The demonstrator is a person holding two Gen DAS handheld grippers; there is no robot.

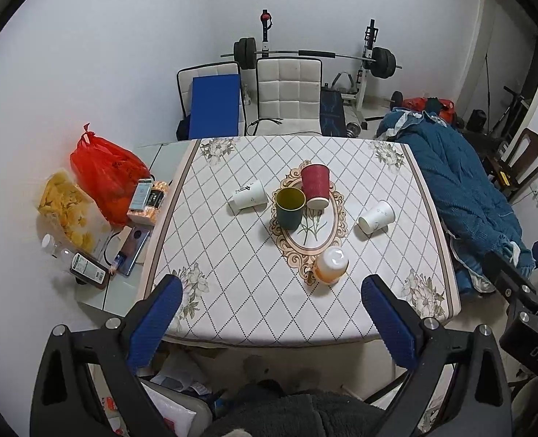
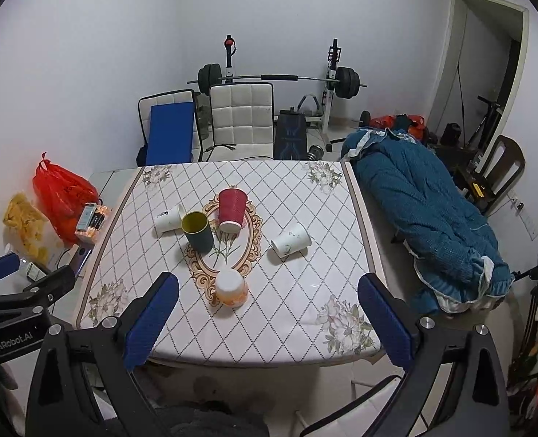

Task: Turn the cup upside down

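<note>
Several cups stand on the patterned tablecloth [image 1: 232, 291]. A dark green cup [image 1: 289, 207] [image 2: 197, 232] stands upright, mouth up. A red ribbed cup [image 1: 315, 185] [image 2: 231, 205] stands upside down behind it. An orange cup [image 1: 331, 265] [image 2: 231, 287] stands upside down near the front. Two white paper cups lie on their sides, one at the left [image 1: 248, 195] [image 2: 168, 219], one at the right [image 1: 376, 216] [image 2: 291, 243]. My left gripper [image 1: 271, 322] and right gripper [image 2: 267, 322] are both open and empty, held back over the table's near edge.
A red bag [image 1: 105, 174], a snack bag [image 1: 67, 211], bottles and phones lie on the side table at the left. A blue quilt [image 1: 462, 189] lies to the right of the table. White chairs [image 1: 289, 94] and a barbell rack stand behind.
</note>
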